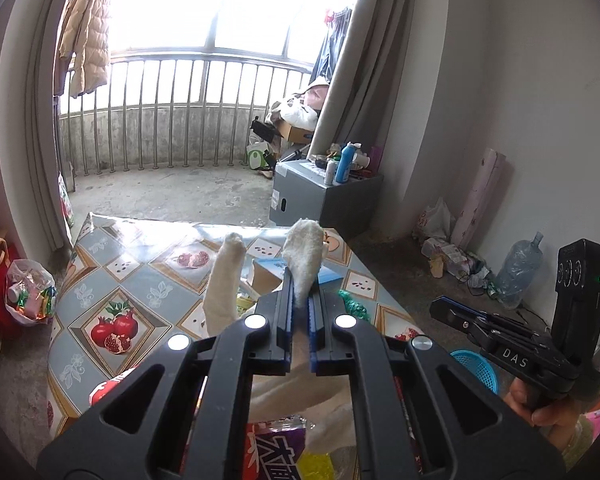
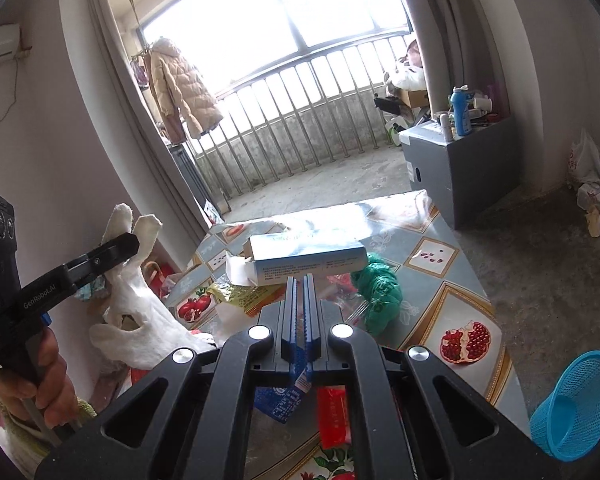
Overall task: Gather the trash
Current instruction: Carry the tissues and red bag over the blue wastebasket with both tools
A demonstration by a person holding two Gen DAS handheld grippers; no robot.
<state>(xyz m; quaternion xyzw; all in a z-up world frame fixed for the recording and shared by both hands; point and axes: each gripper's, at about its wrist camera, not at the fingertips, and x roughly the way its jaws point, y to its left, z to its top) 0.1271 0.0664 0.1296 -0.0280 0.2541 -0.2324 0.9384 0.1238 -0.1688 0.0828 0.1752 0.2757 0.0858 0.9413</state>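
Note:
My left gripper [image 1: 300, 300] is shut on a white glove [image 1: 306, 254], held above the table; the glove's fingers stick up past the jaws. The glove [image 2: 140, 312] and the left gripper [image 2: 130, 242] also show at the left of the right wrist view. My right gripper [image 2: 301, 280] is shut and empty above the trash pile: a blue-and-white box [image 2: 306, 258], a green plastic bag [image 2: 380, 296], a yellow wrapper [image 2: 244, 296], a red packet [image 2: 334, 410] and a blue carton [image 2: 280, 398]. The right gripper [image 1: 440, 308] shows at the right of the left wrist view.
The table [image 2: 456, 280] has a pomegranate-pattern cloth. A blue mesh basket [image 2: 576, 408] hangs off its right edge. A grey cabinet [image 2: 460, 164] with bottles stands behind. A bag of trash [image 1: 30, 292] sits on the floor at left. A water jug [image 1: 520, 268] and litter lie by the right wall.

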